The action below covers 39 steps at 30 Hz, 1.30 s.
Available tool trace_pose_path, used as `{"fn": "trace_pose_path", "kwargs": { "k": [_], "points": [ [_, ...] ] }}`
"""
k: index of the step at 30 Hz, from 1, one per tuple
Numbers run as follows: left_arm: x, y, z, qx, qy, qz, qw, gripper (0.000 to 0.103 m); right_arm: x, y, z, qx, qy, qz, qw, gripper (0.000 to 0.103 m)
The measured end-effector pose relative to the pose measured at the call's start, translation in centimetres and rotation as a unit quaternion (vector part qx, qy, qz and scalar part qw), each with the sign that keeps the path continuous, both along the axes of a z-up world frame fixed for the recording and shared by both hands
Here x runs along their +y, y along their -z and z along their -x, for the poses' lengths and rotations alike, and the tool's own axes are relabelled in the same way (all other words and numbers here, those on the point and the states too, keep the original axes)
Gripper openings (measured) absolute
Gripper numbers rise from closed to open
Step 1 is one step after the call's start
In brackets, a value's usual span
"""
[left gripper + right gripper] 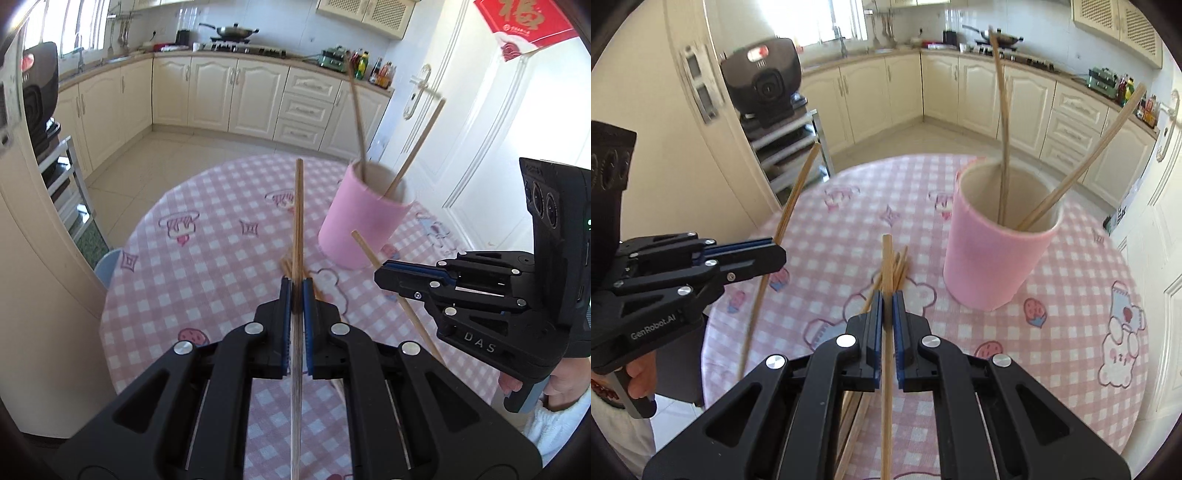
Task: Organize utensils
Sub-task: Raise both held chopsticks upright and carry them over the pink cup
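- Table: round, under a pink checked cloth. It carries everything you are sorting.
- Pink cup: upright on the far right of the table, mouth open, two chopsticks already leaning inside. It serves as the collecting holder.
- Your left gripper: pressed together on one chopstick, which runs straight out between the blue pads, lifted clear of the cloth.
- Your right gripper: likewise pinching a single chopstick, aimed roughly toward the cup.
- Loose pile: remaining chopsticks lie on the cloth just below both grippers, left of the cup.
- View differences: the right view looks into the cup's mouth and shows the pile plainly; the left view shows the cup mostly from the side, with the pile largely hidden.
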State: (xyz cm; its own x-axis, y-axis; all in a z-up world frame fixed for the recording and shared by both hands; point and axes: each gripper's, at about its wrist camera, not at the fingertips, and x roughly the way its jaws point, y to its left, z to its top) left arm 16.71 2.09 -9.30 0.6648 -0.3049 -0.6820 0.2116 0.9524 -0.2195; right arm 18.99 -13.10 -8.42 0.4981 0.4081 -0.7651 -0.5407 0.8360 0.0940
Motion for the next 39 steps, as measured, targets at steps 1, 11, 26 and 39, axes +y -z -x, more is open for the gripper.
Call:
{"fn": "trace_pose_path", "kwargs": {
  "k": [1, 11, 26, 39],
  "points": [
    [0.1, -0.6, 0.3, -0.008, 0.001, 0.001, 1.0000, 0.006, -0.1, -0.9, 0.4, -0.013, 0.000, -0.007, 1.000, 0.004],
    [-0.1, -5.9, 2.7, -0.066, 0.016, 0.030, 0.9973, 0.006, -1.7, -6.9, 3.5, -0.096, 0.000, -0.077, 0.992, 0.004],
    [-1.8, -8.2, 3.7, -0.089, 0.035, 0.031, 0.9949, 0.006, -3.5, -8.4, 4.5, -0.119, 0.015, -0.101, 0.988, 0.004],
    [-4.7, -10.7, 1.7, -0.115, 0.055, 0.016, 0.9917, 0.006, -5.3, -9.5, 2.3, -0.150, 0.021, -0.163, 0.975, 0.005]
  ]
}}
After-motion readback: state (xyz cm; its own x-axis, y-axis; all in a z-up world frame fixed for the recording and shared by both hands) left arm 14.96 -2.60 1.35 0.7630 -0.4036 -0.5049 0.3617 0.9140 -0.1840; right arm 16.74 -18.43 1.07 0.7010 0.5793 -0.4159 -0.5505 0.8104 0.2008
